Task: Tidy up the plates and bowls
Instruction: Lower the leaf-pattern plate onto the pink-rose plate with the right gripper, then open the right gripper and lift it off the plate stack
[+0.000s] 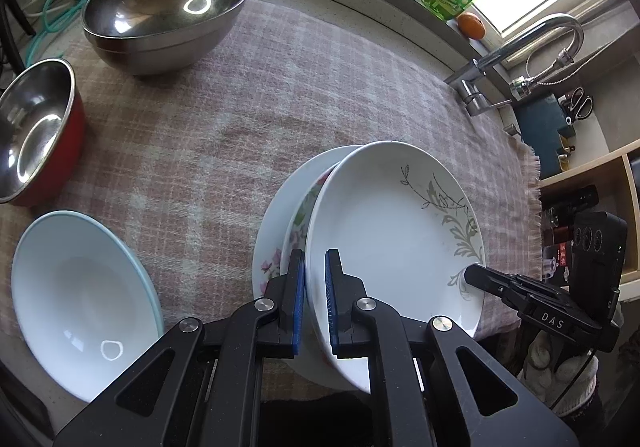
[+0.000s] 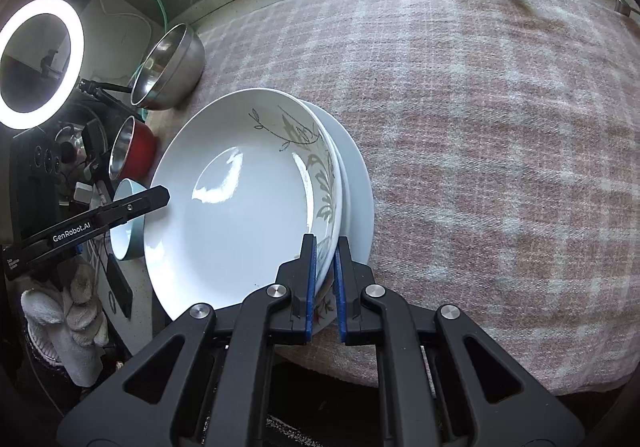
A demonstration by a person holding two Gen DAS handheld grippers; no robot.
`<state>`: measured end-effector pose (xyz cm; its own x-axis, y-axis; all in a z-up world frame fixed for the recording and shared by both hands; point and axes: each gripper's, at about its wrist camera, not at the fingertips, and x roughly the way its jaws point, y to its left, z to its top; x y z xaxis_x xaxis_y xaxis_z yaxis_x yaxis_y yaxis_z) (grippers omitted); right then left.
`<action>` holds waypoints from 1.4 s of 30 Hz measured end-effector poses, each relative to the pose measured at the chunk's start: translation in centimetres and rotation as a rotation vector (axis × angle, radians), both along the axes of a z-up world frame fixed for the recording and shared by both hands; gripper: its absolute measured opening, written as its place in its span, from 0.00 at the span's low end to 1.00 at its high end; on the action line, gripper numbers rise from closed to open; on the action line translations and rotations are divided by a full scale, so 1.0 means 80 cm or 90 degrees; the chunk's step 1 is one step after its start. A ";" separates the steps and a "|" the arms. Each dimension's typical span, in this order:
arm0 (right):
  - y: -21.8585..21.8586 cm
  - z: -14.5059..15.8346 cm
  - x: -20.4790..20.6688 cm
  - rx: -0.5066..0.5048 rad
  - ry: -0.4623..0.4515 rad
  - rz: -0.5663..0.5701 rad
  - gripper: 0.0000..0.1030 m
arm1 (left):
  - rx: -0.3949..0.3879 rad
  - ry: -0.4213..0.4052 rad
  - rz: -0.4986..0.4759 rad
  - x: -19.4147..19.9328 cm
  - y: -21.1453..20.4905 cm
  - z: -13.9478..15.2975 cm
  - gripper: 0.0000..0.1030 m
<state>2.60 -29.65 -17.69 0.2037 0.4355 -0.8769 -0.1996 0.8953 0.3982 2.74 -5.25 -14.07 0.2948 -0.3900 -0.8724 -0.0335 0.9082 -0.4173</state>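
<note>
Progress was partial: left gripper (image 1: 315,301) and right gripper (image 2: 324,283) were both clamped on the leaf-patterned plate (image 1: 396,231), apparently seated on a 3-plate stack, while 4 bowls, including the steel bowl (image 1: 164,13), remained unstacked.

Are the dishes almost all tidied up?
Partly. Two plates already lie stacked on the cloth. Both grippers hold the leaf plate over them. Left: the white bowl, red bowl and steel bowl sit apart.
</note>
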 end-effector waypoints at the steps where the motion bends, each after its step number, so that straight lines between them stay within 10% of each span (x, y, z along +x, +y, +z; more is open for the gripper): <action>1: 0.001 -0.001 0.000 -0.003 0.001 0.001 0.08 | 0.002 0.000 -0.001 0.000 0.000 -0.001 0.08; 31: 0.026 0.009 -0.002 -0.078 -0.044 0.044 0.31 | 0.003 -0.003 0.009 -0.002 0.011 -0.002 0.08; 36: 0.020 0.027 -0.003 -0.076 -0.073 0.031 0.47 | -0.006 -0.009 0.014 -0.004 0.016 0.005 0.11; 42: 0.018 0.057 0.001 -0.052 -0.107 0.015 0.74 | -0.007 -0.038 0.017 -0.009 0.024 0.030 0.39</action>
